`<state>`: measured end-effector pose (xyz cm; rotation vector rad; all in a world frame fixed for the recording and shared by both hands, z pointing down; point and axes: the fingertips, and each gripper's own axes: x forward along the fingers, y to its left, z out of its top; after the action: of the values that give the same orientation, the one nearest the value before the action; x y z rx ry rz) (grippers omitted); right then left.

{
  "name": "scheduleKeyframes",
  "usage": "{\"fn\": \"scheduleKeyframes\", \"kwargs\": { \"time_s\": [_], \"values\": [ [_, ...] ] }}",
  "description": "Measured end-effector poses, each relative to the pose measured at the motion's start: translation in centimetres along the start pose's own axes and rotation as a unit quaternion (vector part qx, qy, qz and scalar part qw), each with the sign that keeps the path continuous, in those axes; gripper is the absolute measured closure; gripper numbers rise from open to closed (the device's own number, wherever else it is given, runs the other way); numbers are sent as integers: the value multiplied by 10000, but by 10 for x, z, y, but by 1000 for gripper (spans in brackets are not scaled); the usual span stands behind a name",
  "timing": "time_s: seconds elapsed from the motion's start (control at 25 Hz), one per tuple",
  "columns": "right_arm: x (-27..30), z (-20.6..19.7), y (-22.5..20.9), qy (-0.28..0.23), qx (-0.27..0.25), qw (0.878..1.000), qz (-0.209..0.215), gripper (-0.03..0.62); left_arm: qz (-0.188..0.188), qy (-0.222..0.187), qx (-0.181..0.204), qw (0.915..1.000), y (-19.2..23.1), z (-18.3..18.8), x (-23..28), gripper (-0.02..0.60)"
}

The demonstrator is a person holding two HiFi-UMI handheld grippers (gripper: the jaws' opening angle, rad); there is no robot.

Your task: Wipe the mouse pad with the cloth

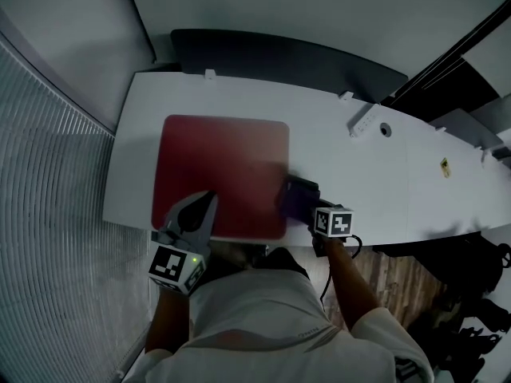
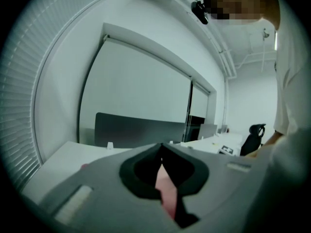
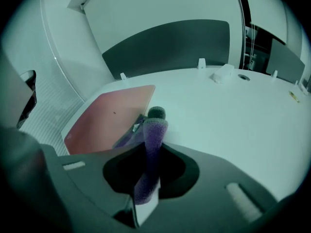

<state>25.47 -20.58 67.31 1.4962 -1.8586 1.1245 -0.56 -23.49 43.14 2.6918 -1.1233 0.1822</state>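
Nearest the person, the left gripper point(image 1: 207, 199) lies over the front-left part of the flat red rectangular mouse pad point(image 1: 219, 162), its jaws brought together at the tips with nothing caught between them. Whether it bears down on the pad cannot be told from any view. Beside it, the right gripper point(image 1: 310, 209) is clenched on a narrow upright fold of the purple fleecy cloth point(image 3: 154, 127). The rest of the cloth is bunched at the pad's front-right corner, partly on the pad and partly on the smooth white desk point(image 1: 359, 182). Most of the red surface stretches away from both grippers, bare. Farther back a small white socket block point(image 1: 361, 120) sits well apart from the pad, and a dark grey divider panel point(image 1: 279, 58) closes the desk's far edge.

The wipe looks barely begun. The likeliest trouble is the pad sliding on the slick desk once the cloth drags across it, should the left gripper not pin it firmly. The pinched fold is thin, so friction could also tug it free, or leave only a narrow ridge of cloth rubbing
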Motion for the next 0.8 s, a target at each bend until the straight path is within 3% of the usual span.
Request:
{"fn": "scheduleKeyframes", "kwargs": {
  "time_s": [0.16, 0.28, 0.52, 0.8],
  "values": [
    [-28, 16, 14, -396, 102, 9991, 110, 542, 32, -78, 25, 10000, 1, 3, -7, 578],
    [-47, 37, 50, -785, 88, 9962, 370, 542, 112, -109, 55, 9999, 10, 6, -20, 578],
    [-54, 64, 157, -1172, -132, 9848, 1273, 542, 427, -146, 137, 9989, 43, 16, -64, 578],
    [-26, 57, 303, -896, -592, 9669, 2315, 542, 989, -173, 131, 9949, 92, 17, -146, 578]
  ]
}}
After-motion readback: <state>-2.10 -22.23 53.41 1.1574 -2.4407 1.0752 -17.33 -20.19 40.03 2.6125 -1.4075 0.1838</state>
